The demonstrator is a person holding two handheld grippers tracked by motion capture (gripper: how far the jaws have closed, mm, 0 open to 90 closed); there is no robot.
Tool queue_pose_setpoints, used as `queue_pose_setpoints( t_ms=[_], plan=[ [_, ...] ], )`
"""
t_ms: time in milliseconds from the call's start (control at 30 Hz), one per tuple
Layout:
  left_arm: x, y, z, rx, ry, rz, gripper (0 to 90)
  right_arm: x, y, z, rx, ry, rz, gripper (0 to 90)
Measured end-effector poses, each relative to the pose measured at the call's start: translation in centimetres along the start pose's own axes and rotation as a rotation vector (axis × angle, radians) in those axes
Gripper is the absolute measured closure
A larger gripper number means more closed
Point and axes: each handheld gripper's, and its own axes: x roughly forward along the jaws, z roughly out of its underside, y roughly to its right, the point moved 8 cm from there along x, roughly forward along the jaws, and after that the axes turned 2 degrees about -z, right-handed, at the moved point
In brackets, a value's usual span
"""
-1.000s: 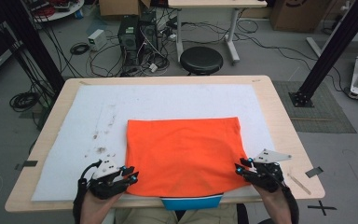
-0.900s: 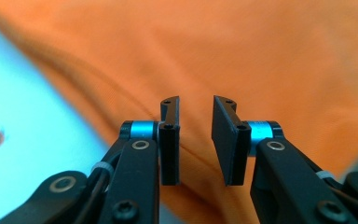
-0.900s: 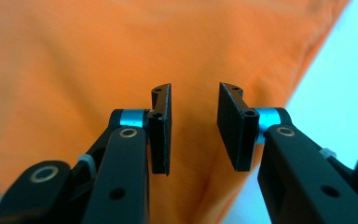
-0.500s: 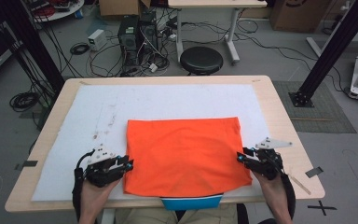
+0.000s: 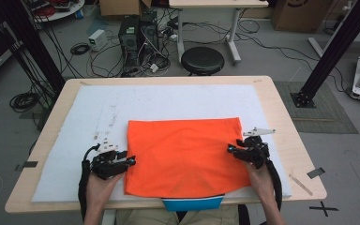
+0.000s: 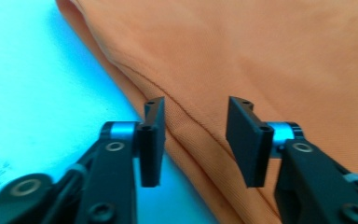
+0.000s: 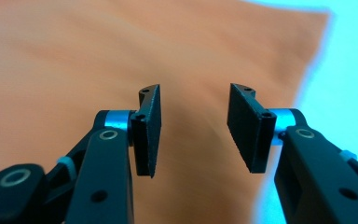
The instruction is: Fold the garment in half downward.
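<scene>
Fold looks partway done, by my read: the cloth (image 5: 185, 157) lies as a neat rectangle w/ a doubled edge, both claws off it, so one fold seems finished and released; what's left is prob. another fold, or just a tidy-up. Left claw (image 5: 130, 161) sits just off the cloth's left edge, near its front corner; jaws have just been opening, now about half apart, nothing pinched. In the left gripper view the claw (image 6: 195, 140) hangs over the hem, which runs between the jaws w/o touching the pads; two stacked layers show there. Right claw (image 5: 230, 149) is at the cloth's right edge, a bit farther up than the left one; jaws also just been opening, about half apart, empty. In the right gripper view the claw (image 7: 195, 133) has blurred orange under it, edge off to one side. Beyond the claws: cloth is bright orange, flat, few wrinkles, on a white pad (image 5: 168, 101) on the counter (image 5: 281, 101). A blue strip (image 5: 193, 204) peeks from under its near edge.
</scene>
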Motion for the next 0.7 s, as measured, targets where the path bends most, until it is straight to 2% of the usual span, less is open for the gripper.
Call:
queue_pose_setpoints(
  t_ms=[67,200,233,300,433,533,600,700],
  plan=[
    [-0.6,0.1,0.0,-0.008,0.021,-0.009,53.1,-0.3,-2.3,-0.9,-0.046,0.024,-0.073,57.5],
    [-1.7,0.6,0.2,0.006,0.040,-0.014,51.8,0.0,-7.9,-2.4,-0.159,0.018,-0.237,65.4],
    [-1.9,0.7,0.3,0.009,0.043,-0.012,51.7,0.3,-9.1,-2.6,-0.188,0.012,-0.268,68.0],
    [-2.3,0.8,0.4,0.009,0.055,-0.014,51.8,1.3,-10.9,-2.5,-0.246,-0.034,-0.287,73.8],
    [-2.9,0.7,0.8,0.010,0.056,-0.018,51.7,3.9,-12.2,-1.2,-0.268,-0.139,-0.298,83.5],
    [-3.2,0.4,1.1,-0.008,0.057,-0.029,50.4,4.8,-12.6,-0.2,-0.300,-0.185,-0.287,86.9],
    [-3.3,0.4,1.2,-0.011,0.057,-0.029,50.4,4.7,-12.7,-0.1,-0.296,-0.165,-0.277,87.2],
    [-3.3,0.6,1.4,-0.006,0.055,-0.031,50.4,4.7,-12.6,-0.2,-0.278,-0.184,-0.290,84.2]
  ],
)
